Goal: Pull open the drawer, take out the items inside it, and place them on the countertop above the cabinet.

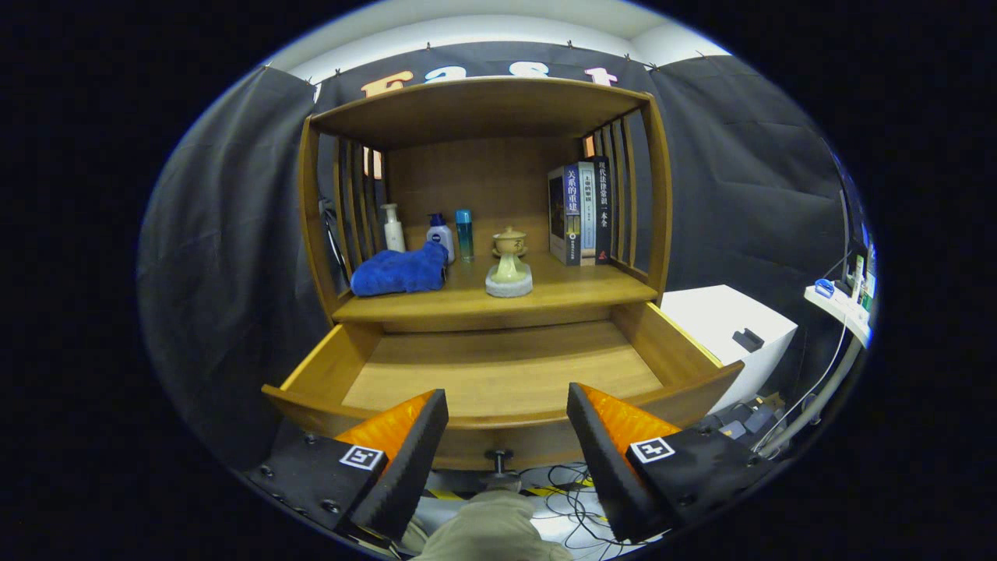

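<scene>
My gripper is spread wide with nothing between its fingers, and its tips hang just in front of the drawer, at the height of the front panel's top edge. Between the fingers and a little below them, the knob sticks out from the middle of that front panel, untouched. The drawer is pulled out toward me, and the wooden floor I can see inside it is bare. Beyond the drawer is the countertop of the cabinet, a wooden frame with slatted sides and a top board. On the countertop, to the left, a blue towel lies bunched up, and behind it three bottles stand in a row: a white pump bottle, a white bottle with a dark cap, and a teal bottle. Near the middle a lidded cup stands on a round pale base. To the right, books stand upright against the slats. Right of the cabinet, beside the open drawer, is a white box with a dark handle on its side. Below the drawer front cables lie on the floor, and a knee in pale cloth shows under the gripper.
</scene>
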Demonstrator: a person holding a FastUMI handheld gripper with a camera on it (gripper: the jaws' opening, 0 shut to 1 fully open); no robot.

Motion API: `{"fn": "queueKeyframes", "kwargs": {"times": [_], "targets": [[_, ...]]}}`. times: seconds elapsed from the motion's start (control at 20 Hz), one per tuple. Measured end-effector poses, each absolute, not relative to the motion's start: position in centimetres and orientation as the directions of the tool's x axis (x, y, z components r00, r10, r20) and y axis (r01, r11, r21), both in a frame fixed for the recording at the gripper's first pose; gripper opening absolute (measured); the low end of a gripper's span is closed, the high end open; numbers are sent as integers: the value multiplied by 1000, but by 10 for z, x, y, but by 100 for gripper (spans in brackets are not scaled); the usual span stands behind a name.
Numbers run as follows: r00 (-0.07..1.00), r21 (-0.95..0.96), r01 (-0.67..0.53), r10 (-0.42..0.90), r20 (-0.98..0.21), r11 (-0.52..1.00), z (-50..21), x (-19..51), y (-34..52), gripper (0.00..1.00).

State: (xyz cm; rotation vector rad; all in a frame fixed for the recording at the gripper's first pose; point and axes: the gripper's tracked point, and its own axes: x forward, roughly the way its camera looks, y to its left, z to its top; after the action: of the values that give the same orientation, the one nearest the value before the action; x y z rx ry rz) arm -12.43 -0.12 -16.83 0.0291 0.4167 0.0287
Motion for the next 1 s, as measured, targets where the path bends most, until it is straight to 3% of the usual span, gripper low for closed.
{"fn": "queueKeyframes", "kwargs": {"times": [1.0], "targets": [[885,-1,-36,31,-465,999,-247,-118,18,99]]}}
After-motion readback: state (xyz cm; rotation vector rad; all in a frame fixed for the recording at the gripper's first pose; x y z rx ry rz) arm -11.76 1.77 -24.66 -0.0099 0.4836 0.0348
